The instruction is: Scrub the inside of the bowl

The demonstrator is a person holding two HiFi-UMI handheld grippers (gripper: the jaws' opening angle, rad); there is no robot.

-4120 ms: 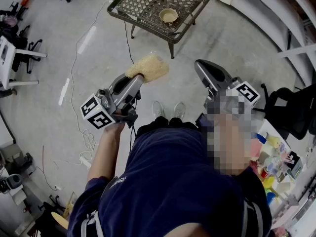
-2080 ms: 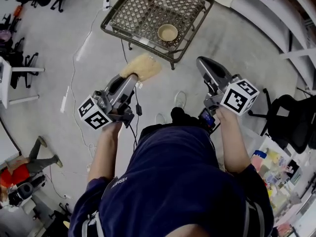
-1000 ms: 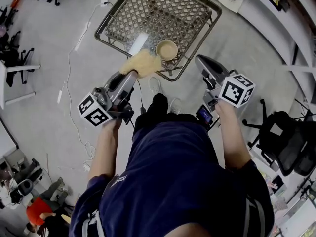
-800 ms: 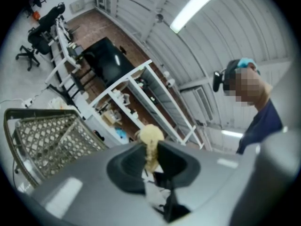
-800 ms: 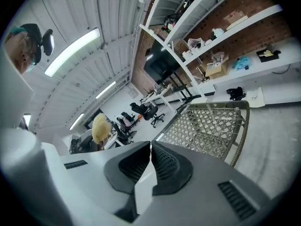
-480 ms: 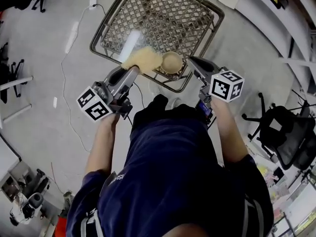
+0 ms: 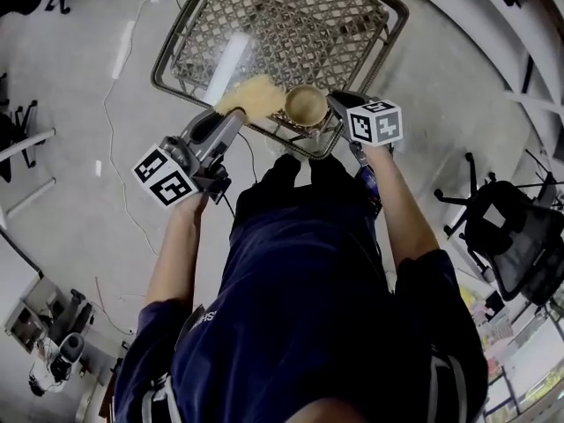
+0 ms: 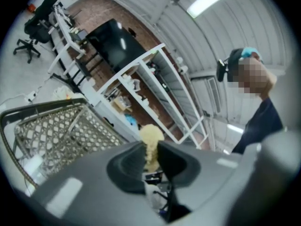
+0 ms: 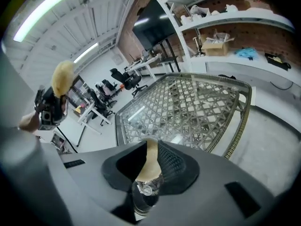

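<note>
**Left claw.** My left claw [image 8: 151,147] is closed on a pale yellow fibrous scrubbing pad [image 8: 151,138]. The pad is pinched between both pads and sticks out past the tips. In the head view it [image 7: 256,97] sits just left of the bowl, over the near edge of the surface. I cannot tell whether it touches the rim.

**Right claw.** The jaws of my right claw [image 9: 152,144] are opening and stand only a little apart. The round tan bowl [image 9: 151,165] fills the narrow gap between them. I cannot tell whether either pad touches it. In the head view this claw [image 7: 339,104] lies at the right side of the bowl.

**Task object.** The bowl [image 7: 306,104] stands upright on the dark metal lattice-top surface [image 7: 264,16]. It is at the near edge, toward the near right corner and between my two claws.

**Surroundings.** The surface rests on a grey floor [image 7: 70,148].
</note>
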